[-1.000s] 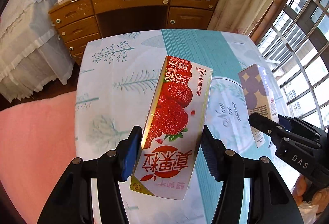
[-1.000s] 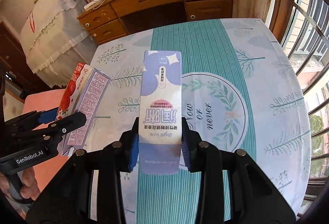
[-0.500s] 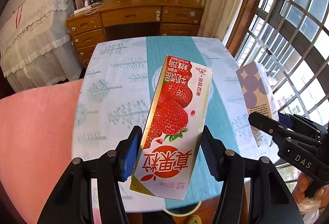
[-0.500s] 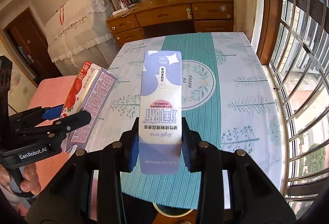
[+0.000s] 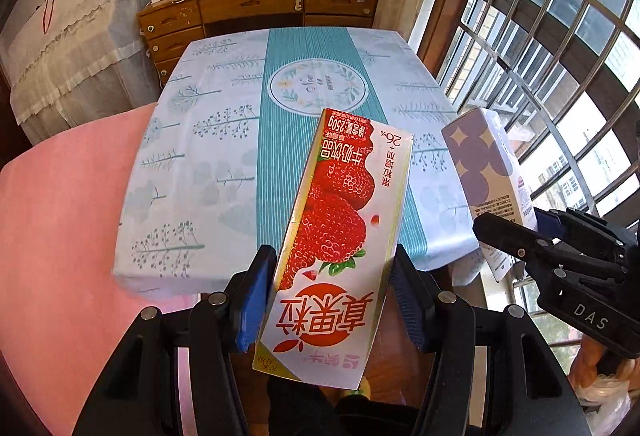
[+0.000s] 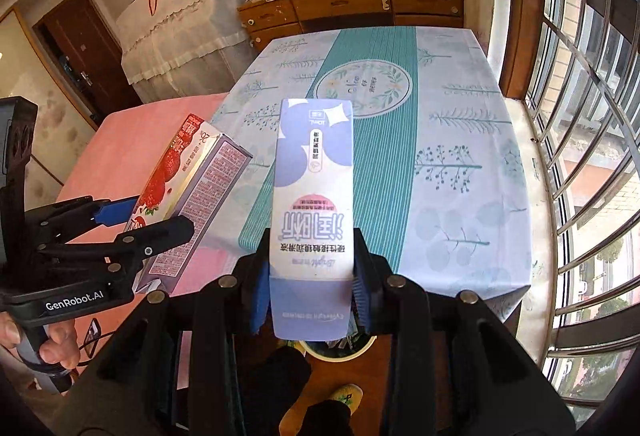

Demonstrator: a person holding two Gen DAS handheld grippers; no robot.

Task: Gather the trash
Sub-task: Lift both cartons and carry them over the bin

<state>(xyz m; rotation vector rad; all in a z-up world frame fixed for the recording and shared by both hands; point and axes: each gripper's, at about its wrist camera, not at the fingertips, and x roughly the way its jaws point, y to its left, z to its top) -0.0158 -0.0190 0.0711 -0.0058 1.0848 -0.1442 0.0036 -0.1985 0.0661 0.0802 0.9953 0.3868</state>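
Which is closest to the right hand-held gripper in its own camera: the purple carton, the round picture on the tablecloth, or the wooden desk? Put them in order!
1. Purple carton: clamped in the right hand-held gripper, bottom centre.
2. Round picture: middle of the tablecloth, beyond the carton.
3. Wooden desk: against the far wall, past the table.

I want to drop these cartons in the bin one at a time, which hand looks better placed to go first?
Probably the right. Its gripper holds the purple carton with the bin's rim showing just beneath it. The left gripper, holding the strawberry carton, shows no bin below.
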